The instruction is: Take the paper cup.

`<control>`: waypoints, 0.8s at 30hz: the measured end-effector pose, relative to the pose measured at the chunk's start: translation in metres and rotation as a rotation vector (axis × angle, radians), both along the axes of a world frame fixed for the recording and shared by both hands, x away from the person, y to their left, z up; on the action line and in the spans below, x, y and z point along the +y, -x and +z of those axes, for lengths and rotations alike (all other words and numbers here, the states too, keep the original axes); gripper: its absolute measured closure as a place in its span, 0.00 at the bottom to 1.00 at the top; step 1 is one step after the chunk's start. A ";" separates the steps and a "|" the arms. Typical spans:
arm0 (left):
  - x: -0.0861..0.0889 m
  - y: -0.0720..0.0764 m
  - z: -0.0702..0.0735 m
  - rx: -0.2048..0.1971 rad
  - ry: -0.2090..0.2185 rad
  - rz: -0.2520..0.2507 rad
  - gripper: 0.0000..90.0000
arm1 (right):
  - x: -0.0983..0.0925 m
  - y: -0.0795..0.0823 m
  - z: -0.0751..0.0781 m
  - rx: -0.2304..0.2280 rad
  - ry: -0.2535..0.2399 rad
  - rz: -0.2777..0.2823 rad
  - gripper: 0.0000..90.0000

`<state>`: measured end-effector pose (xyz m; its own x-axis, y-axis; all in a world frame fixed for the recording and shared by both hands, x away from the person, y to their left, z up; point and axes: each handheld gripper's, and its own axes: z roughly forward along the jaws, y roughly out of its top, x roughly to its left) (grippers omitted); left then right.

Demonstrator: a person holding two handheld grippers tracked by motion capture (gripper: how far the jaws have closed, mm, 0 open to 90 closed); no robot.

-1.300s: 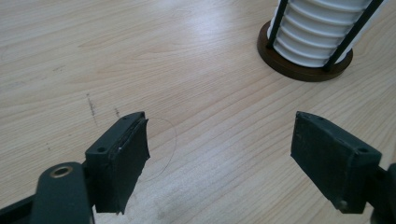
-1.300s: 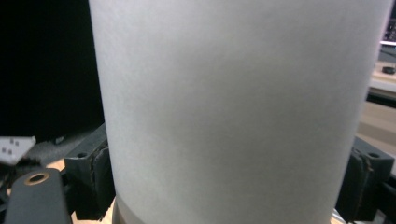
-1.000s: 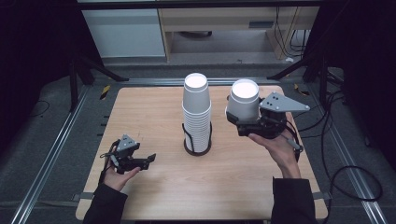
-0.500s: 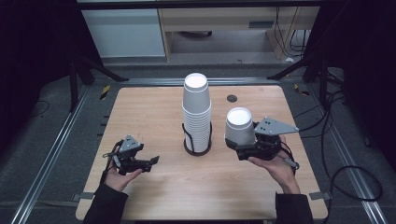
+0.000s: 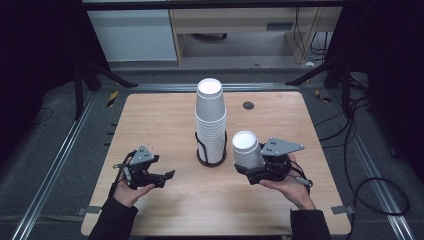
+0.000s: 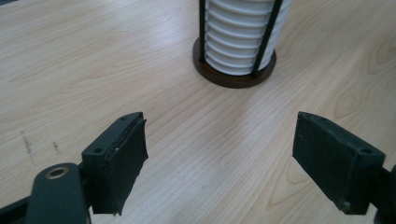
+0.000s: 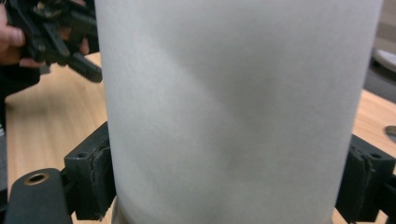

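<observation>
While the wooden table [image 5: 165, 115] carries little else, the tall stack of white paper cups [image 5: 210, 122] stands near its middle, upside down in a dark wire holder [image 5: 212, 159] with a round brown base. In the left gripper view the stack's ribbed rims sit inside the holder's black uprights, straight ahead of the jaws.

Just right of the holder, the right gripper [image 5: 255, 167] holds a single white cup [image 5: 247, 148] – bottom up, its closed end facing the camera above. The right gripper view has the cup's wall [image 7: 233, 107] between the two black jaws, which are clamped against its sides. In the high view the cup appears low, close to the table and apart from the stack, though whether its rim touches the wood cannot be told.

The left gripper [image 5: 159, 176] lies in the person's left hand [image 5: 127, 187] toward the near left of the table, well apart from the stack, its jaws spread wide on nothing but bare wood.

The step in hand looks like placing a cup taken off the stack – setting it down on the table beside the holder. The next move would call for lowering the cup until its rim rests flat, then easing the jaws apart gently, since a thin paper wall squeezed this way can tip as it is released. The left gripper seems free to steady the holder for the next pull.
</observation>
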<state>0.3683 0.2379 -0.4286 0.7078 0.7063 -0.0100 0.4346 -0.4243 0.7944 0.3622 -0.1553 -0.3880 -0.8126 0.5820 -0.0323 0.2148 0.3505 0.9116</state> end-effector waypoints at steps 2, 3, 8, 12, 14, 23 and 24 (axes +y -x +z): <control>-0.001 0.001 0.002 -0.003 0.004 -0.013 0.19 | 0.004 0.000 -0.003 0.009 0.011 0.020 0.14; -0.002 0.002 0.003 -0.004 0.005 -0.016 0.19 | 0.006 0.000 -0.005 0.014 0.014 0.030 0.14; -0.004 0.005 0.008 -0.006 0.011 -0.047 0.18 | 0.017 0.000 -0.011 0.031 0.044 0.077 0.14; -0.006 0.007 0.012 -0.003 0.021 -0.070 0.18 | 0.025 0.000 -0.015 0.040 0.057 0.119 0.14; -0.007 0.009 0.014 -0.005 0.025 -0.081 0.17 | 0.028 0.000 -0.016 0.042 0.061 0.139 0.14; -0.011 0.015 0.023 -0.005 0.035 -0.140 0.16 | 0.049 -0.003 -0.024 0.067 0.098 0.229 0.14; -0.012 0.015 0.023 -0.004 0.033 -0.146 0.16 | 0.052 -0.004 -0.025 0.069 0.104 0.239 0.14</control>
